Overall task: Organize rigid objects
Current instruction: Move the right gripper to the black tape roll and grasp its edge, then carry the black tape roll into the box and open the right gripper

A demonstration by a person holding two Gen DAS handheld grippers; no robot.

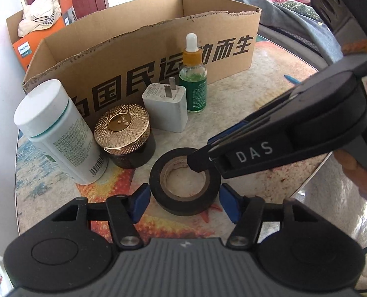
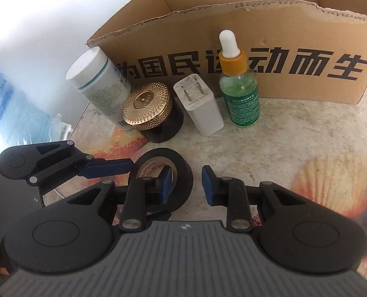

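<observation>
**Surface** (image 1: 232, 94): round and glossy, printed with a marbled stone pattern and orange shells, carrying every item below.

1. **White bottle** (image 1: 59, 133): smooth plastic cylinder with a flat white cap and a teal band, standing at far left, touching the jar.
2. **Jar** (image 1: 124, 133): squat dark body wearing a gold metallic lid with a fine knurled pattern, sitting just behind the tape roll.
3. **Left claw** (image 1: 185, 203): black linkage arms with blue pads, bracketing the tape roll from both sides. The pads are lying right at its outer wall; I cannot tell whether they are pressing.
4. **Tape roll** (image 1: 156, 183): matte black ring on a pale cardboard core, lying flat near the front of the surface, ahead of the row of items.
5. **Charger** (image 1: 166, 109): white plastic block, rounded edges, two flat metal prongs pointing up.
6. **Dropper bottle** (image 1: 193, 81): clear glass holding green liquid, orange collar, white rubber bulb, standing upright.
7. **Cardboard box** (image 1: 158, 57): corrugated, torn top edge, bold black characters, standing behind the row.
8. **Right claw** (image 2: 187, 183): narrowly parted, straddling the roll's wall, one pad sitting inside the hole, one outside, not clamping.
</observation>
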